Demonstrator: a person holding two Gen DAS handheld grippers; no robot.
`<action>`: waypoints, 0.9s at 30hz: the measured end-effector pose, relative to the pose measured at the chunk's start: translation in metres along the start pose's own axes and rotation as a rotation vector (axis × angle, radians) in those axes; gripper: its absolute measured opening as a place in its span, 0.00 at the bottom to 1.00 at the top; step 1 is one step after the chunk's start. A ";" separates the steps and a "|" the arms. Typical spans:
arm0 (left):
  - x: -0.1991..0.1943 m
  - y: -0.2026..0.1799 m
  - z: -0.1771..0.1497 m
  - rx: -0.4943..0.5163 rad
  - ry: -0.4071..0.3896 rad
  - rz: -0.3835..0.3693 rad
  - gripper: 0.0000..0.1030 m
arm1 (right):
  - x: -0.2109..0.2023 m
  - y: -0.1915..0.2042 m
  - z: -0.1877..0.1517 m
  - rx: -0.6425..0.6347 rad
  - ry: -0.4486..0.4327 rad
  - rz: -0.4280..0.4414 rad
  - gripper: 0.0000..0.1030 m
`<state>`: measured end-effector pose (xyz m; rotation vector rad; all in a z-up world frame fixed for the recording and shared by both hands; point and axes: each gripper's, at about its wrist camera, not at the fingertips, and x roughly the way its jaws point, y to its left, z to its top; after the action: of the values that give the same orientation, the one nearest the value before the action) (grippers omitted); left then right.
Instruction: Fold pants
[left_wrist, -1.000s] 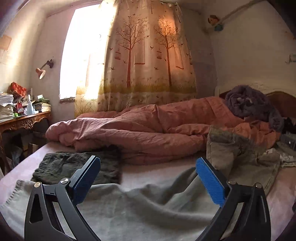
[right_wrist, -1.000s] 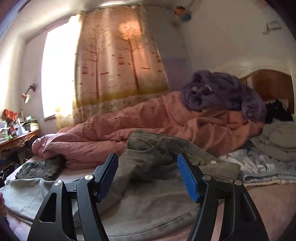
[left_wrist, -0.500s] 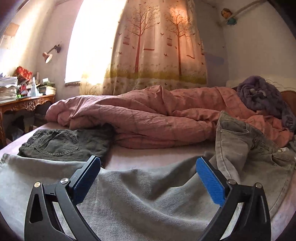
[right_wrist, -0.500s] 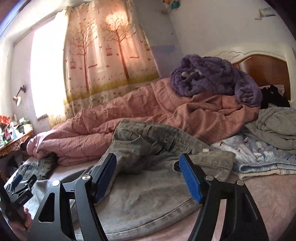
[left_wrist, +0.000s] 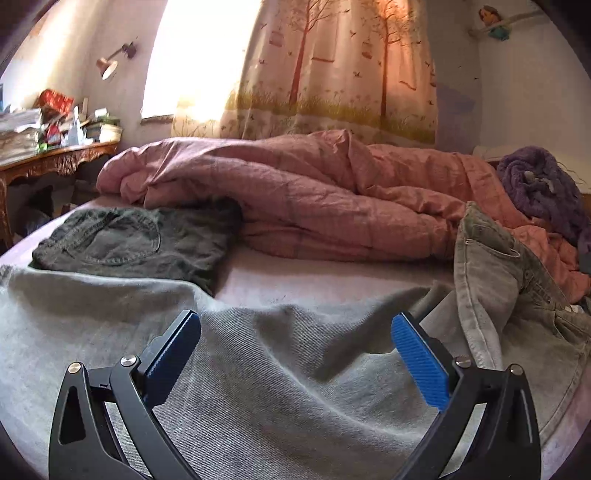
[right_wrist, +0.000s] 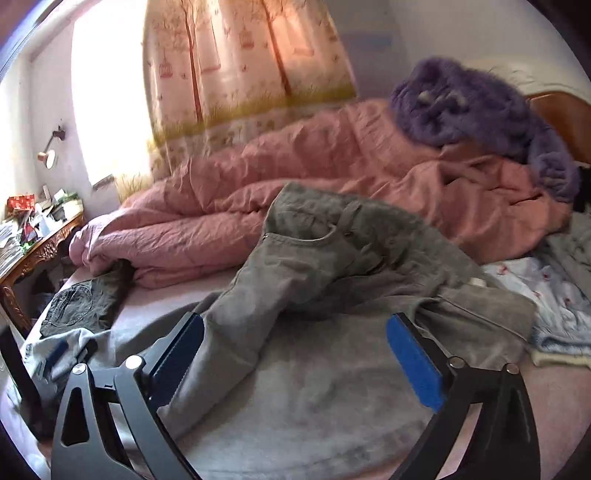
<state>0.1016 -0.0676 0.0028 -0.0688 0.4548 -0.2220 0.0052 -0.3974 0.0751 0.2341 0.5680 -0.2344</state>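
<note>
Light grey pants (left_wrist: 277, 369) lie spread across the bed, with the waist end (right_wrist: 332, 266) rumpled and partly raised against the duvet. My left gripper (left_wrist: 295, 319) is open and low over one leg, the fabric running under both blue pads. My right gripper (right_wrist: 295, 319) hovers over the seat and upper leg. Its jaws are opening wide and press on nothing; cloth lies below them. In the right wrist view the left gripper (right_wrist: 62, 354) shows at the far left, by the leg ends.
Folded dark green pants (left_wrist: 136, 243) lie at the left beside a bunched pink duvet (left_wrist: 314, 199). A purple fleece (right_wrist: 480, 110) tops the duvet at the right. Pale patterned clothes (right_wrist: 554, 306) lie by the waist. A cluttered wooden desk (left_wrist: 55, 162) stands left of the bed.
The left gripper has sunk closer to the grey leg. The right gripper has shifted sideways along the waist end and its jaws stand wider apart than before.
</note>
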 end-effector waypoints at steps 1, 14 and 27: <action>0.002 0.002 0.000 -0.008 0.013 0.004 1.00 | 0.009 0.008 0.011 -0.033 0.018 -0.028 0.97; 0.024 0.017 -0.006 -0.101 0.126 0.047 1.00 | 0.179 0.088 0.088 -0.037 0.280 -0.330 0.97; 0.032 0.023 -0.008 -0.137 0.164 0.054 1.00 | 0.272 0.087 0.081 -0.063 0.325 -0.679 0.94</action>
<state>0.1308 -0.0527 -0.0204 -0.1727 0.6346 -0.1435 0.2927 -0.3799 0.0033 0.0077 0.9675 -0.8446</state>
